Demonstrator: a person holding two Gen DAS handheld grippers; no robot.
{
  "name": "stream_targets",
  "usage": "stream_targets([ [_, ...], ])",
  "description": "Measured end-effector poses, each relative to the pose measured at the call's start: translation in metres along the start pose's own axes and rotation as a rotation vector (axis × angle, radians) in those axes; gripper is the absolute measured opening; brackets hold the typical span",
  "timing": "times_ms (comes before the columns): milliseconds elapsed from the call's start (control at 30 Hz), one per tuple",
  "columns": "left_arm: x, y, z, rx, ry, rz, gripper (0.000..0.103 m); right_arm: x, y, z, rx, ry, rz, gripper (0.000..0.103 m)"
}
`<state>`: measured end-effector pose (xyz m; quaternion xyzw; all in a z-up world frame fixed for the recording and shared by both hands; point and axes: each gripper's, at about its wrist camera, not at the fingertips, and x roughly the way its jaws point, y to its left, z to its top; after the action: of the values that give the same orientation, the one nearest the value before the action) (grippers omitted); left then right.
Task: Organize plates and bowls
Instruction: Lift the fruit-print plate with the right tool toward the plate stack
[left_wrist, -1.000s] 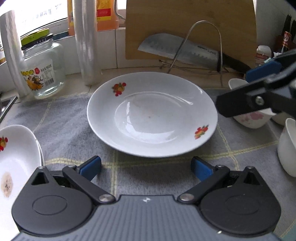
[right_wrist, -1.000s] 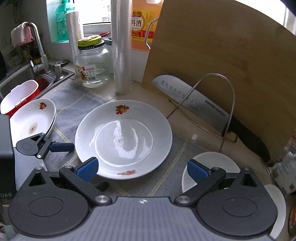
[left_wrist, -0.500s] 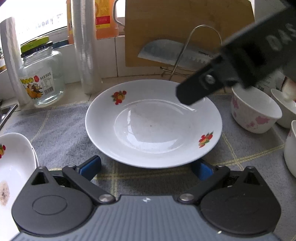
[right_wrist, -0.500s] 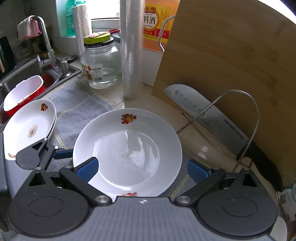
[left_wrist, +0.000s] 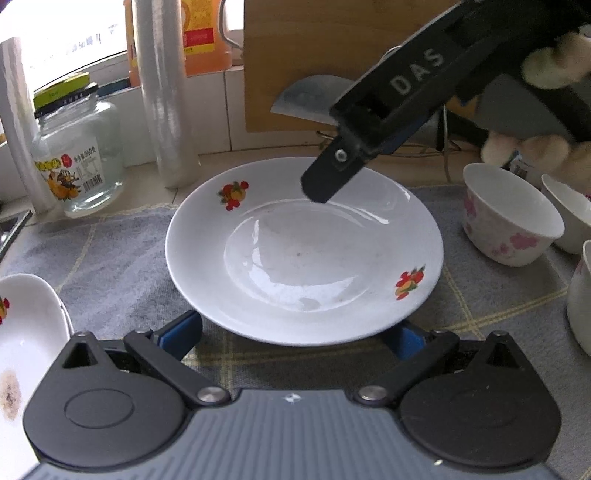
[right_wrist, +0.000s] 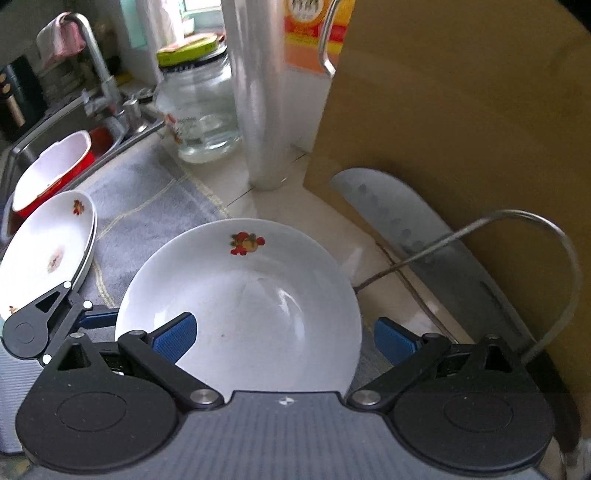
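A white plate (left_wrist: 303, 251) with red fruit decals lies on the grey cloth (left_wrist: 122, 258). My left gripper (left_wrist: 291, 338) is open at its near rim, and both blue pads (left_wrist: 177, 336) are partly hidden under that rim. My right gripper (left_wrist: 325, 177) reaches in from the upper right, above the plate's far side. In the right wrist view the plate (right_wrist: 240, 306) fills the middle. The right gripper (right_wrist: 284, 339) is open, with one pad (right_wrist: 173, 338) over the plate and the other past its right edge. The left gripper (right_wrist: 48, 321) sits at the plate's left rim.
Stacked white plates (right_wrist: 44, 251) lie left by the sink (right_wrist: 22, 147), which holds a red and white basin (right_wrist: 55, 166). White bowls (left_wrist: 509, 218) stand at the right. A glass jar (left_wrist: 77, 162), a film roll (left_wrist: 166, 92), a cutting board (right_wrist: 461, 129), a cleaver (right_wrist: 399, 221) and a wire rack (right_wrist: 535, 229) line the back.
My right gripper has swung left and forward, from beside the bowls to above the plate. My left gripper has moved closer, so the plate's near rim now covers its pads.
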<state>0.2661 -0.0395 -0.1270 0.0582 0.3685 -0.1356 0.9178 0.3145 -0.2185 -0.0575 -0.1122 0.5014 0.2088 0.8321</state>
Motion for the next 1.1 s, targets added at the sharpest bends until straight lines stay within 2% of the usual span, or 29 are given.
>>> stream_targets([
  [200,0.000,0.001,0.000,0.001,0.002,-0.005,0.102,0.019,-0.007,0.014,-0.027,0.035,0.056,0.103],
  [367,0.001,0.003,0.001,-0.006,0.010,-0.013,0.102,0.029,-0.007,0.023,-0.052,0.038,0.054,0.103],
  [433,0.001,0.003,0.001,-0.005,0.012,-0.016,0.102,0.032,-0.007,0.025,-0.060,0.042,0.080,0.103],
  [633,0.002,0.004,0.002,-0.003,0.012,-0.018,0.102,0.042,0.001,0.027,-0.107,0.070,0.064,0.103],
  [867,0.001,0.003,0.002,0.013,0.009,-0.011,0.102,0.041,0.001,0.026,-0.113,0.076,0.062,0.098],
  [1100,-0.003,0.002,0.003,0.035,0.012,-0.016,0.103,0.037,0.003,0.022,-0.122,0.098,0.098,0.098],
])
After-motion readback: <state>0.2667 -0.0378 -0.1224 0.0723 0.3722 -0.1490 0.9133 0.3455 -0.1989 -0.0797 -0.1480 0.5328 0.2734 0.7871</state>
